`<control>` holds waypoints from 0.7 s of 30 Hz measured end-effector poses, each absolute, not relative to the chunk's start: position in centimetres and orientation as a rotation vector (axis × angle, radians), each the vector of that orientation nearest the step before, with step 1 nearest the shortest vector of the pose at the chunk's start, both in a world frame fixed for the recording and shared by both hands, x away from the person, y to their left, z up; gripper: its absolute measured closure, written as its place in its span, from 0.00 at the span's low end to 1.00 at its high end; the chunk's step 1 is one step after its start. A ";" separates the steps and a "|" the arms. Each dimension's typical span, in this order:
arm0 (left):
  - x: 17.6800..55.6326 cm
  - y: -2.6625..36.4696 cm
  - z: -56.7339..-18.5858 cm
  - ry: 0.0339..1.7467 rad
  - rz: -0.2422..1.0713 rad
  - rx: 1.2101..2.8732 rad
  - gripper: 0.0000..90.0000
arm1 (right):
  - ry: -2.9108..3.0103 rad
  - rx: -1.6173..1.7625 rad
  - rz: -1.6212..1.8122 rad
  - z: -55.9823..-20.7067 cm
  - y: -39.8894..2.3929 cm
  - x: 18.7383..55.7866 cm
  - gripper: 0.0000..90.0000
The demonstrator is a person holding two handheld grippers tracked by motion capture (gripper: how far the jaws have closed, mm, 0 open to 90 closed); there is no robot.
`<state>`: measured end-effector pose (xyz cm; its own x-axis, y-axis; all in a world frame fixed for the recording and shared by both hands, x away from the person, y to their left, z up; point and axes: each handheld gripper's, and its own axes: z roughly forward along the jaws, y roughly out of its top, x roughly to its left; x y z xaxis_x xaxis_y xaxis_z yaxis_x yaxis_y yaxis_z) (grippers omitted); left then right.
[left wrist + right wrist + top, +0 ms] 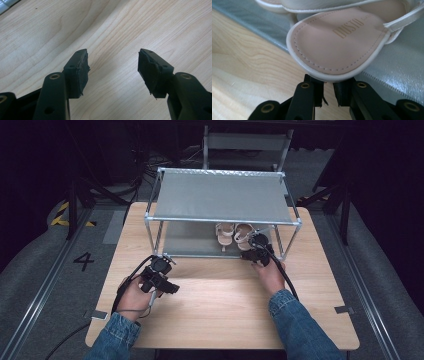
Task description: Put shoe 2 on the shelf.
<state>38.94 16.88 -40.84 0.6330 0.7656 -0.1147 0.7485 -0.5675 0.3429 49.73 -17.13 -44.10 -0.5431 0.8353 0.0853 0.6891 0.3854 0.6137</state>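
rack [222, 197]: I see two sandals on lower shelf [190, 242], side by side
right gripper [328, 86]: jaws narrow, at heel rim of near sandal [337, 40]; grip unclear
left gripper [112, 67]: jaws wide, empty, over table [50, 30]

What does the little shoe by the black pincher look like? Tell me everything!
The sandal is pale pink with a cream rim, a row of stitching round its smooth, leather-looking insole and gold letters stamped on it. Cream straps cross it. It lies flat on the grey lower shelf of the rack, beside its twin, its rounded end poking over the shelf's edge above the wooden table. The right gripper sits at that end, jaws nearly together; whether they pinch the sole is hidden.
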 end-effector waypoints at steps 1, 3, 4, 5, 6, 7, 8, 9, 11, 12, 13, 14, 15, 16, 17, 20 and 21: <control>38.8 17.0 -40.8 1.208 0.066 2.497 0.47 | 2.403 1.358 0.901 -44.2 -17.1 49.9 0.88; 38.6 17.1 -40.8 1.209 0.066 2.494 0.47 | 2.383 1.357 0.898 -44.5 -17.0 50.3 0.88; 38.6 17.1 -40.8 1.204 0.069 2.502 0.47 | 2.380 1.352 0.923 -44.6 -17.0 50.4 0.88; 38.6 17.2 -40.8 1.209 0.067 2.497 0.47 | 2.373 1.347 0.935 -44.6 -17.0 50.7 0.88; 38.6 17.2 -40.7 1.209 0.067 2.496 0.47 | 2.364 1.368 0.935 -44.7 -16.9 50.9 0.88; 38.7 17.1 -40.7 1.212 0.065 2.492 0.47 | 2.362 1.343 0.948 -44.8 -16.9 51.2 0.88; 38.7 17.1 -40.7 1.206 0.067 2.495 0.47 | 2.361 1.344 0.948 -44.9 -16.7 51.3 0.88; 38.8 17.1 -40.7 1.202 0.067 2.496 0.47 | 2.352 1.328 0.940 -45.0 -16.6 51.5 0.88; 38.8 17.0 -40.7 1.196 0.063 2.500 0.46 | 2.351 1.323 0.918 -45.2 -16.0 51.7 0.89; 38.9 17.0 -40.7 1.199 0.060 2.501 0.46 | 2.353 1.318 0.924 -45.3 -15.7 51.7 0.89; 38.9 17.0 -40.7 1.202 0.058 2.501 0.46 | 2.350 1.320 0.932 -45.4 -15.6 51.8 0.89; 38.9 16.9 -40.8 1.201 0.059 2.495 0.46 | 2.341 1.328 0.938 -45.4 -15.5 51.9 0.89; 39.0 16.9 -40.7 1.196 0.061 2.501 0.46 | 2.335 1.331 0.937 -45.4 -15.4 52.0 0.89; 39.0 16.9 -40.7 1.192 0.062 2.500 0.46 | 2.335 1.330 0.934 -45.5 -15.3 52.0 0.89; 39.1 16.9 -40.7 1.187 0.055 2.499 0.46 | 2.335 1.328 0.932 -45.5 -15.2 52.0 0.88; 39.2 16.8 -40.7 1.185 0.055 2.499 0.46 | 2.334 1.342 0.935 -45.4 -15.4 51.9 0.75; 39.3 16.7 -40.7 1.187 0.052 2.498 0.46 | 2.350 1.445 0.954 -45.1 -15.2 51.5 0.69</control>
<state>39.31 16.72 -40.68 0.6437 0.7551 -0.1244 0.7412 -0.5747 0.3469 51.47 -15.19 -45.13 -0.4910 0.8596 0.1418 0.7152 0.3048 0.6290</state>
